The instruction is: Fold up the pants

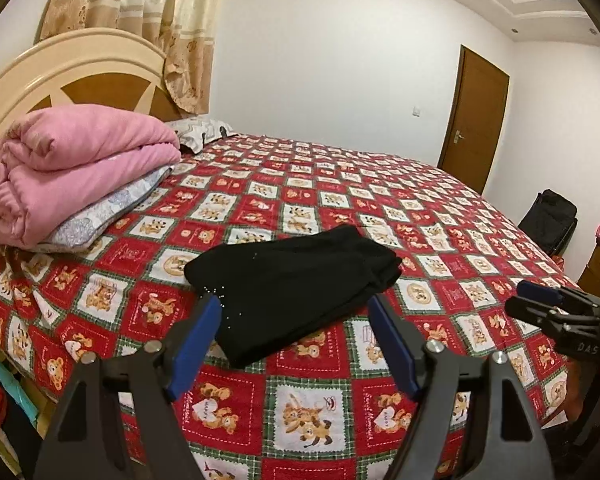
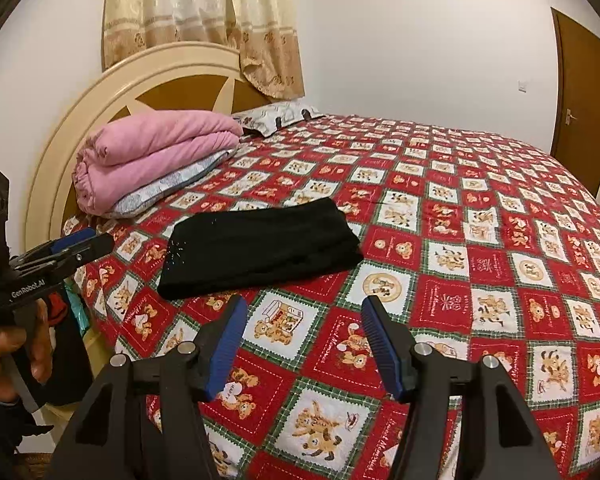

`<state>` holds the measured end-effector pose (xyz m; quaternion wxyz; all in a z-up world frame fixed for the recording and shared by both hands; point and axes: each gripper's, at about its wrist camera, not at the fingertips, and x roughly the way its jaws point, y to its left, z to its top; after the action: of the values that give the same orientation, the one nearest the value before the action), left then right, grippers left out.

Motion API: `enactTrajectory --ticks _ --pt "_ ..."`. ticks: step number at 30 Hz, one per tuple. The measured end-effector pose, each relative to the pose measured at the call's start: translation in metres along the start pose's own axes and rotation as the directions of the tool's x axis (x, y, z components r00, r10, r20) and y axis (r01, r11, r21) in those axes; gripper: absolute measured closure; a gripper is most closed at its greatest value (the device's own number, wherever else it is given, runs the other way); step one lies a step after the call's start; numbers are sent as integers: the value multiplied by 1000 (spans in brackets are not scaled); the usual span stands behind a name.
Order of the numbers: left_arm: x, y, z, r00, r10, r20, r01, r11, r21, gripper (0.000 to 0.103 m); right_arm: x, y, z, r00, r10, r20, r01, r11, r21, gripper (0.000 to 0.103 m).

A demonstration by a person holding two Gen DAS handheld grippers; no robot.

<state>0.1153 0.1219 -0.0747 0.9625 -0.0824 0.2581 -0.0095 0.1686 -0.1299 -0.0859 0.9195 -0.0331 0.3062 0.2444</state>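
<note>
- The black pants lie folded into a compact bundle on the red patchwork bedspread, near the edge of the bed closest to the cameras.
- The left gripper hangs above the bedspread with its blue-padded fingers spread well apart; the pants show between them in the view, but the pads appear clear of the cloth.
- The right gripper also stands with its jaws apart and nothing between them, just short of the bundle's near edge.
- From the right wrist view, a hand grips the handle of the left gripper at the left border.
- The right gripper's tip shows at the right edge of the left wrist view, too dark there to judge its jaws.
- A folded pink quilt sits on a pale patterned pillow by the cream headboard, well apart from the pants.
- A brown door stands shut in the far wall.
</note>
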Motion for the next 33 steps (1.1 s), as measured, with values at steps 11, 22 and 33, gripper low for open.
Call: enactTrajectory --ticks 11,22,33 --pt "-2 -3 0 1000 5 4 -5 1000 6 24 -14 11 -1 1000 16 18 -16 1000 -24 41" --pt "-3 -3 0 1000 17 4 -17 1000 13 24 -16 12 0 999 33 21 -33 999 -15 41" --pt "-2 -2 0 1000 21 0 -21 1000 13 23 -14 14 -2 999 39 14 -39 999 -20 41"
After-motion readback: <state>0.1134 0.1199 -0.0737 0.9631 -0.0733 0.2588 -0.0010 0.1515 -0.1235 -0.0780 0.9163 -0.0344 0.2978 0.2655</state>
